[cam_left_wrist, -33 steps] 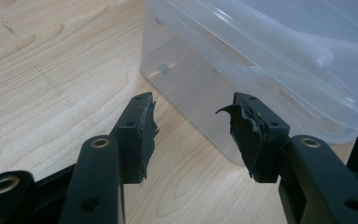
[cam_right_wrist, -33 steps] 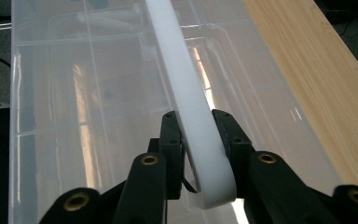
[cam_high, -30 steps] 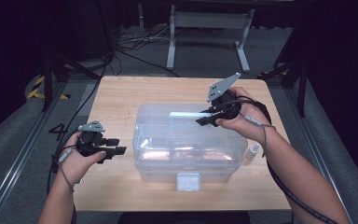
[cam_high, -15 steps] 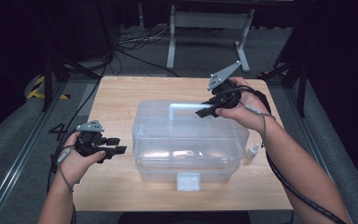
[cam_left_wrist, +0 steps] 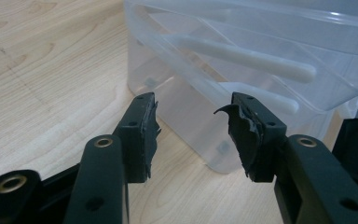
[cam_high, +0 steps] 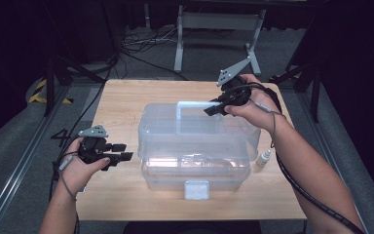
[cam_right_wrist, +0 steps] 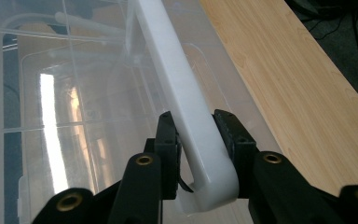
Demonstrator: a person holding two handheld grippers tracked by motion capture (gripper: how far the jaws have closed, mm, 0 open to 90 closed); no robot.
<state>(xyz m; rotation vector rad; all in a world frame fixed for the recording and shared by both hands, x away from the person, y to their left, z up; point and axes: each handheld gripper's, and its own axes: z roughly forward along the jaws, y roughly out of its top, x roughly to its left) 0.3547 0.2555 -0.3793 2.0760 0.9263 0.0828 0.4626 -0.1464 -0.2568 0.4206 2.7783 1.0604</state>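
One gripper, the right gripper (cam_right_wrist: pixel 196 140), clamps the white handle (cam_right_wrist: pixel 182 102) mid-frame; left gripper (cam_left_wrist: pixel 191 126) gapes empty. Handle could slip sideways.

The clear box (cam_high: pixel 195 146) fills the middle of the desk (cam_high: pixel 121 97), its raised handle (cam_high: pixel 195 105) standing across the top. Bare desk lies open on the left and behind. A small bottle (cam_high: pixel 263 160) crowds the right side.
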